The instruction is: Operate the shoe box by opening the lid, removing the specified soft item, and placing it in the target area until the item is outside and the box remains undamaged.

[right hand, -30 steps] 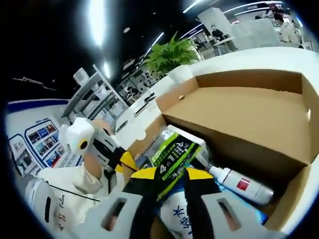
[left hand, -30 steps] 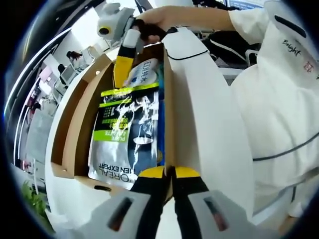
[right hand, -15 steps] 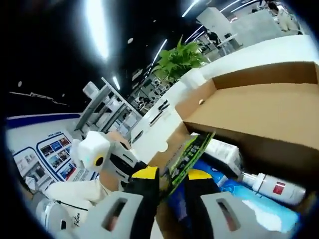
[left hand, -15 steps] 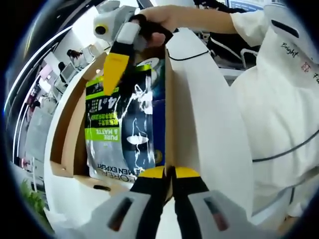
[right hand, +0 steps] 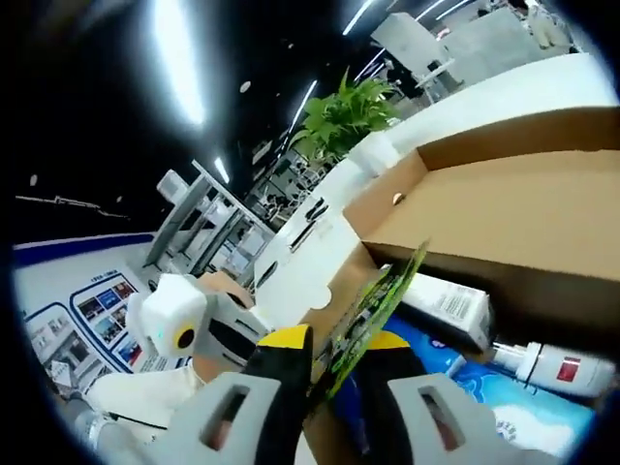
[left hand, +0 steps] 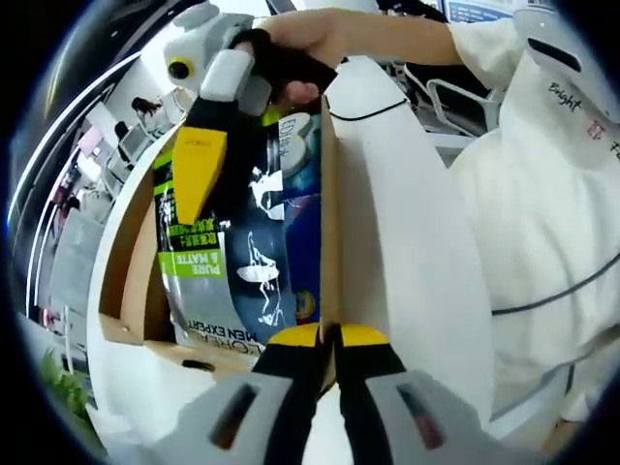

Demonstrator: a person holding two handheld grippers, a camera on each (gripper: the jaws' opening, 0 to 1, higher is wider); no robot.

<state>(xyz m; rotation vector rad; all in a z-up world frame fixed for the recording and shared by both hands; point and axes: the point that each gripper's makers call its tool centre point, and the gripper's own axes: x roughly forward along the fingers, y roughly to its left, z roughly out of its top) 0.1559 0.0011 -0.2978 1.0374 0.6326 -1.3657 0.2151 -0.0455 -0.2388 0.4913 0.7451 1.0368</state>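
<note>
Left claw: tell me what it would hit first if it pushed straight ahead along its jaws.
The left claw is shut on the shoe box wall, so it is already at that edge. Pushing on would probably run it along the wall, with the pouch alongside. Depth beyond is unclear.

Both views sit close at opposite ends of the open shoe box (left hand: pixel 329 242), facing each other.

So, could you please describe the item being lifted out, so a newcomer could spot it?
Find the open cardboard shoe box. Standing up out of it is a soft pouch, pinched at its top by the right hand-held gripper. Unlike its neighbours, it is dark with lime-green bands.
</note>
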